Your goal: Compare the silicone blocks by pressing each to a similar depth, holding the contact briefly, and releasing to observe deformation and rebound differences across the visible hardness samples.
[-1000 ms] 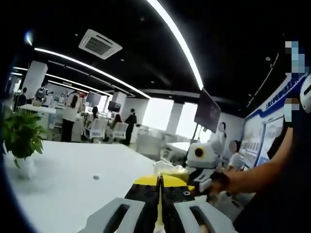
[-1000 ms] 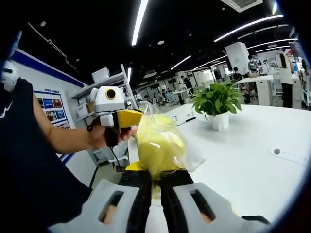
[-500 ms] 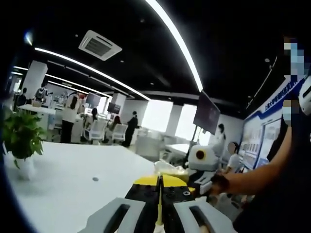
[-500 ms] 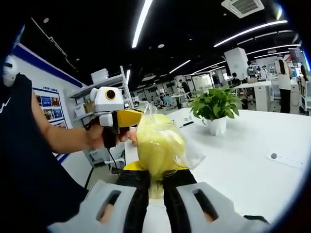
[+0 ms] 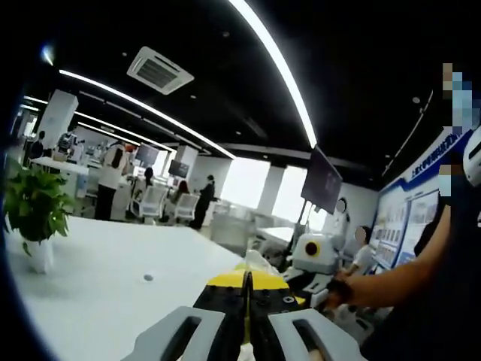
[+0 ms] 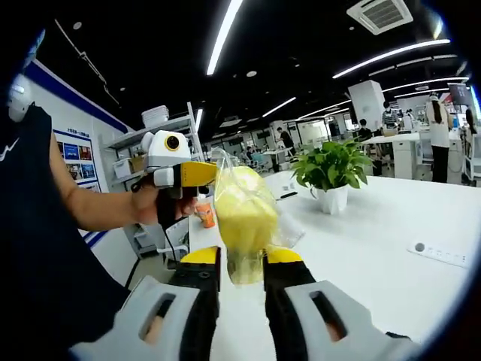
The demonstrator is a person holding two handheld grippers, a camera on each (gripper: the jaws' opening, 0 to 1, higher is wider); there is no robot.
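Raising bagged yellow block [image 6: 242,216] aloft

You have two grippers here: your left gripper [image 6: 197,174] with its yellow tips and your right gripper [image 6: 241,265]. Between them hangs one clear plastic bag [image 6: 252,218] holding one yellow block [image 6: 242,207]. On the white bench [image 6: 376,241] you can count one potted plant [image 6: 331,169], one orange cup [image 6: 204,213] and one round socket [image 6: 419,247]. Overhead you have one ceiling air vent [image 6: 385,13]. In the left gripper view one wall screen [image 5: 323,180] hangs, and several people stand far off, too small to count
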